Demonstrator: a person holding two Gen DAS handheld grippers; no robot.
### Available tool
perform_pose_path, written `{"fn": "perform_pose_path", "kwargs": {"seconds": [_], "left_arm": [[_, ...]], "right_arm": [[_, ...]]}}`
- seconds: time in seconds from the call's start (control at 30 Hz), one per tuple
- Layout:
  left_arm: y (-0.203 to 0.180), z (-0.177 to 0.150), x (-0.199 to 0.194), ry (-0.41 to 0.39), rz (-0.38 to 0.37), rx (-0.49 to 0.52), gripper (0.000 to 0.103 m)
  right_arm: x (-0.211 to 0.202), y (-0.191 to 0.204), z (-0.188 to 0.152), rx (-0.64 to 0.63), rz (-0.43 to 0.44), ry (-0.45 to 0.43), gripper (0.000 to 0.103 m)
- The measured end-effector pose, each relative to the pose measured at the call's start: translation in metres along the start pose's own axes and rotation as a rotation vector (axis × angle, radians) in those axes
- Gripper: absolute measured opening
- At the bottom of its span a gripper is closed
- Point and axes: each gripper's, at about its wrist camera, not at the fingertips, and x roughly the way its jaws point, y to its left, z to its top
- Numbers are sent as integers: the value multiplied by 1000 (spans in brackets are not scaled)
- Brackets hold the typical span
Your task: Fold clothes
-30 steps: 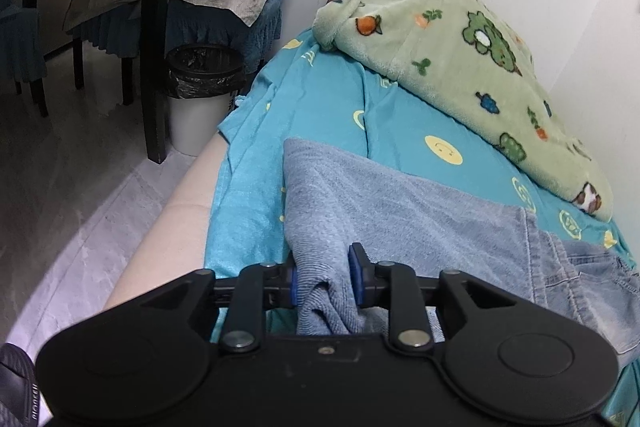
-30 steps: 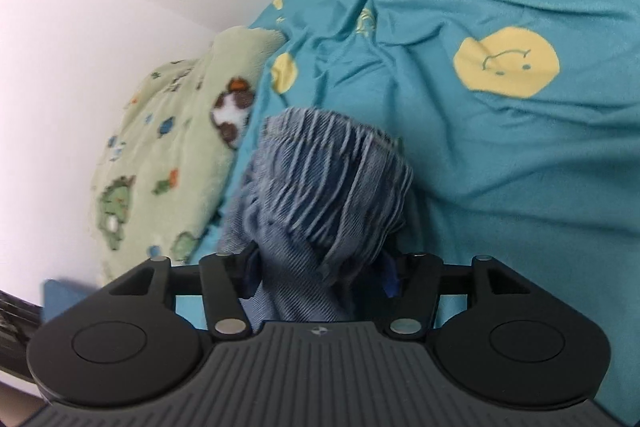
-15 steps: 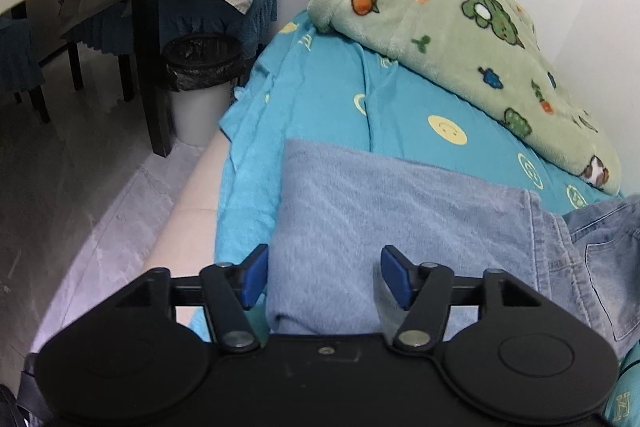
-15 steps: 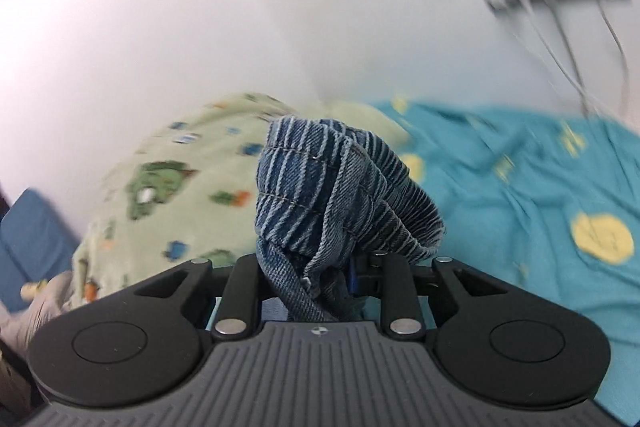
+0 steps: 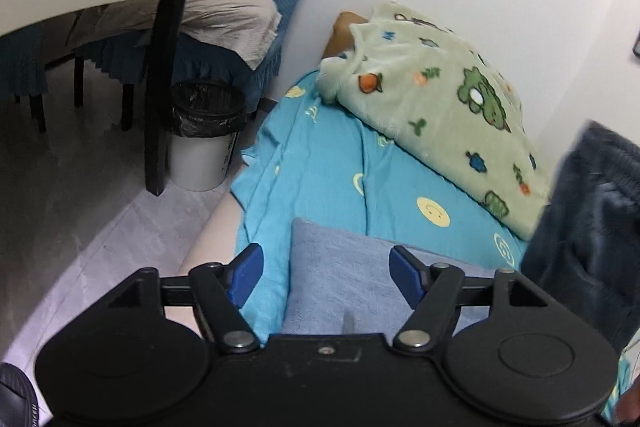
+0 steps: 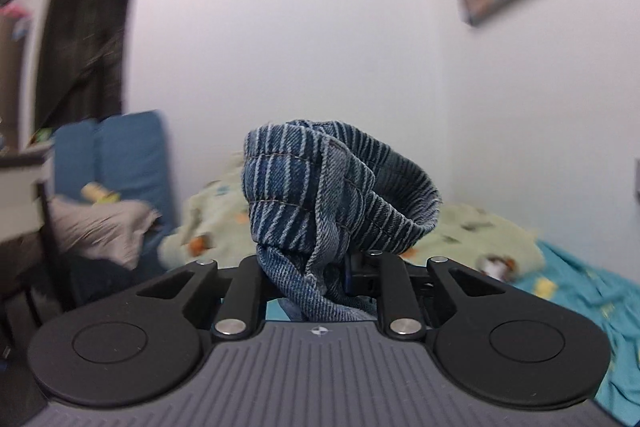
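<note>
A pair of blue jeans lies on the bed; its pale leg end [image 5: 340, 267] rests flat on the turquoise sheet [image 5: 320, 163] just ahead of my left gripper [image 5: 326, 269], which is open and empty above it. My right gripper [image 6: 320, 275] is shut on the bunched ribbed waistband of the jeans [image 6: 336, 195] and holds it up in the air. That lifted dark denim also hangs at the right edge of the left wrist view [image 5: 588, 223].
A green cartoon-print blanket [image 5: 440, 99] lies along the wall at the back of the bed. A white bin with a black liner [image 5: 204, 139], a dark table leg [image 5: 160, 87] and blue-covered chairs [image 5: 224, 39] stand on the floor to the left.
My left gripper has opened, let go of the leg end and drawn back. My right gripper has lifted the waistband high off the bed and swung toward the left.
</note>
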Motion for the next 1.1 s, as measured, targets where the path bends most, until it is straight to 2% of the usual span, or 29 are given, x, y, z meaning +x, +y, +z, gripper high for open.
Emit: {"fn": "perform_pose_path", "kwargs": {"seconds": [0.13, 0.37, 0.53, 0.63, 0.73, 0.9, 1.03, 1.1], "left_arm": [[8, 8, -9, -40, -4, -20, 67], [34, 19, -22, -89, -29, -110, 67], [44, 25, -24, -108, -48, -151, 67], [43, 25, -23, -109, -56, -149, 67], [41, 24, -22, -102, -58, -134, 67], [38, 21, -21, -95, -67, -113, 67], [33, 18, -17, -77, -65, -85, 67], [29, 15, -17, -72, -66, -63, 67]], "right_arm": [[3, 54, -30, -126, 92, 39, 17], [-3, 118, -97, -351, 230, 159, 16], [-9, 125, -81, -379, 255, 111, 16], [-12, 141, -78, -401, 309, 89, 16], [-16, 159, -91, -441, 370, 131, 16], [-17, 163, -114, -493, 424, 177, 17], [-16, 158, -108, -533, 449, 208, 21], [-15, 156, -104, -551, 470, 244, 29]]}}
